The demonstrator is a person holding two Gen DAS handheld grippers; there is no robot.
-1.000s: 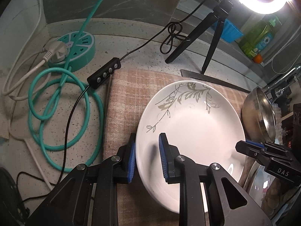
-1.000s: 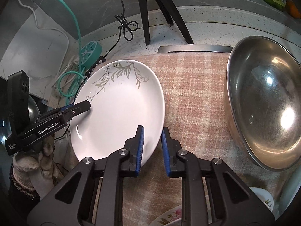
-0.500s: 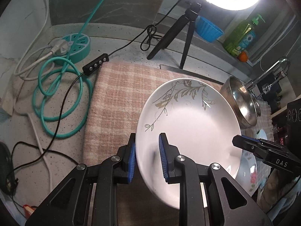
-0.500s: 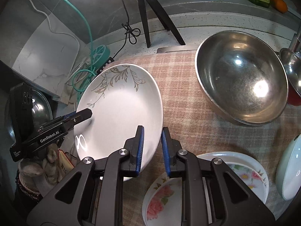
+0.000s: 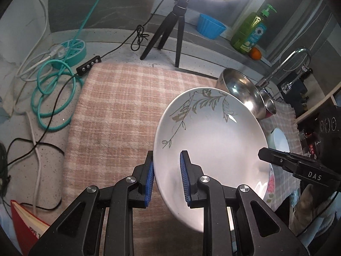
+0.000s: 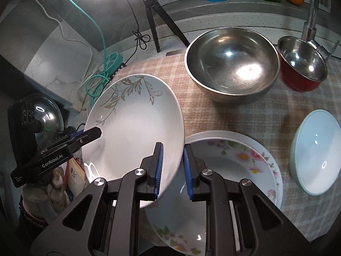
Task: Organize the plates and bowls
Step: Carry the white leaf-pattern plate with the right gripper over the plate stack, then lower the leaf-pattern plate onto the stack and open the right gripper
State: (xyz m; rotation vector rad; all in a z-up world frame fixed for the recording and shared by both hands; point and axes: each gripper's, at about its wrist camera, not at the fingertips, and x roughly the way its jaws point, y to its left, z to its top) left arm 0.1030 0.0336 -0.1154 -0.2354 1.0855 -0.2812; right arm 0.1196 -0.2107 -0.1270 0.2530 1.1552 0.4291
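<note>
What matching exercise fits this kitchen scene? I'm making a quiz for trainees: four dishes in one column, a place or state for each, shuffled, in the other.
Things:
1. leaf-pattern plate
2. floral plate
3. large steel bowl
4. red bowl

Places or states:
A. beside the tap, steel inside
B. clamped at opposite rims by the left gripper and the right gripper
C. on the checked cloth, partly under the lifted plate
D. empty, near the tripod's legs

Pairs: 1-B, 2-C, 3-D, 4-A
</note>
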